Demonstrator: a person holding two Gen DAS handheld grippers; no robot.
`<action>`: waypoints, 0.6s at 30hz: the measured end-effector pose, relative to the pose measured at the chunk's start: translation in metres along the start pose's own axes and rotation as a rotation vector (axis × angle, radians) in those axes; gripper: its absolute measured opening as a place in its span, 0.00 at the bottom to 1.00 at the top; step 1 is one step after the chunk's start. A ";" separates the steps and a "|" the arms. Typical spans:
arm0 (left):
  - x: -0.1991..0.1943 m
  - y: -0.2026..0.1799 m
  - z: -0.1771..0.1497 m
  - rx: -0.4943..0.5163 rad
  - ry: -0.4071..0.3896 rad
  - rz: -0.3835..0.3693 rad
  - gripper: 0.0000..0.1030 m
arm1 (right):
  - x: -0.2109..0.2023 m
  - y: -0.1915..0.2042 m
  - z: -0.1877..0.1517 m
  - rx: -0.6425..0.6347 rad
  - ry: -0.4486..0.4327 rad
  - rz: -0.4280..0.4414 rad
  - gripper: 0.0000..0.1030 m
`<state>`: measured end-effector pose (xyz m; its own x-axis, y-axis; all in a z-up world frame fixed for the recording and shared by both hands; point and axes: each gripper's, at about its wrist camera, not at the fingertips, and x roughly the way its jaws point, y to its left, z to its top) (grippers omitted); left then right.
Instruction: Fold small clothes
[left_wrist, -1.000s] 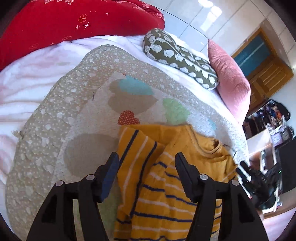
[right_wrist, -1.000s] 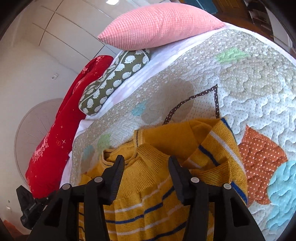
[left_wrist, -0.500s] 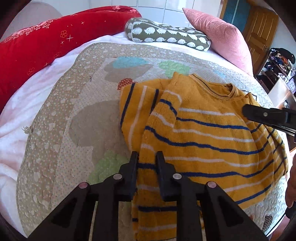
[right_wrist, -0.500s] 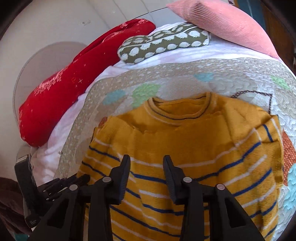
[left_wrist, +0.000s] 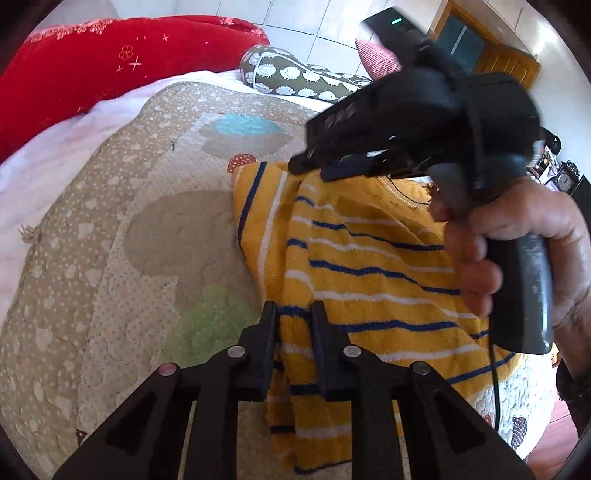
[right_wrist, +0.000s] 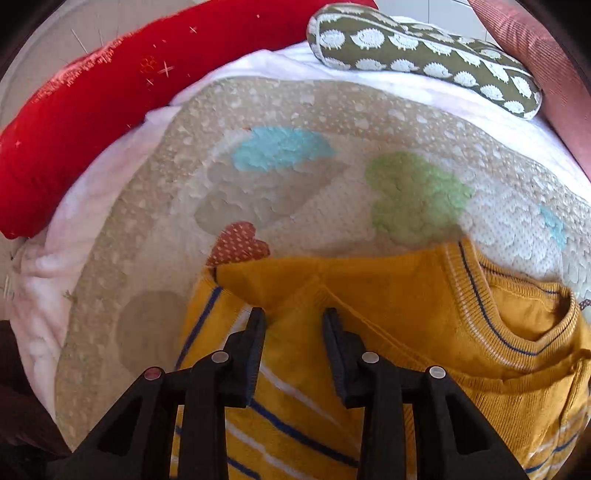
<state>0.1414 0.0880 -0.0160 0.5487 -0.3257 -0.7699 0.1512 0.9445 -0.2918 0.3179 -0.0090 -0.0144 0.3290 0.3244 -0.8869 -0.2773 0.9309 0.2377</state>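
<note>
While the yellow striped sweater (left_wrist: 369, 266) lies spread on the quilt (left_wrist: 110, 258), filling the lower right of the left wrist view, the left gripper (left_wrist: 294, 314) is down at its near edge, bottom centre of the frame. Its jaws have just been closing, with a slight easing back, and they now stand almost together, clamped on a fold of the sweater's striped hem. Fabric shows in the narrow slot between the two fingers.

Over to the right gripper (right_wrist: 294, 325), and in its own view it sits low in the frame above the sweater's shoulder, close to the folded sleeve. Its jaws have just been closing too, but they stand apart. Yellow knit shows in the gap, and the pads do not look pressed onto it. The collar curls away at the lower right of that view.

From the left wrist view, a hand (left_wrist: 517, 240) grips that gripper's handle at the right edge, above the sweater.

Along the top sit a red pillow (left_wrist: 110, 62), a green pillow (left_wrist: 295, 79) and a pink pillow (left_wrist: 376, 59)
</note>
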 end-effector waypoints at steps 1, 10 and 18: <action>0.002 0.003 0.000 -0.012 0.003 -0.010 0.25 | -0.014 -0.001 0.000 0.020 -0.036 0.038 0.34; 0.002 0.012 0.003 -0.034 0.029 -0.054 0.22 | -0.093 -0.055 -0.084 0.025 -0.073 -0.165 0.37; 0.002 0.000 -0.005 0.052 -0.003 0.036 0.23 | -0.088 -0.090 -0.135 0.063 -0.032 -0.319 0.36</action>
<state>0.1387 0.0869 -0.0206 0.5572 -0.2912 -0.7777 0.1734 0.9567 -0.2340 0.1919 -0.1444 -0.0118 0.4188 0.0192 -0.9079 -0.0996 0.9947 -0.0250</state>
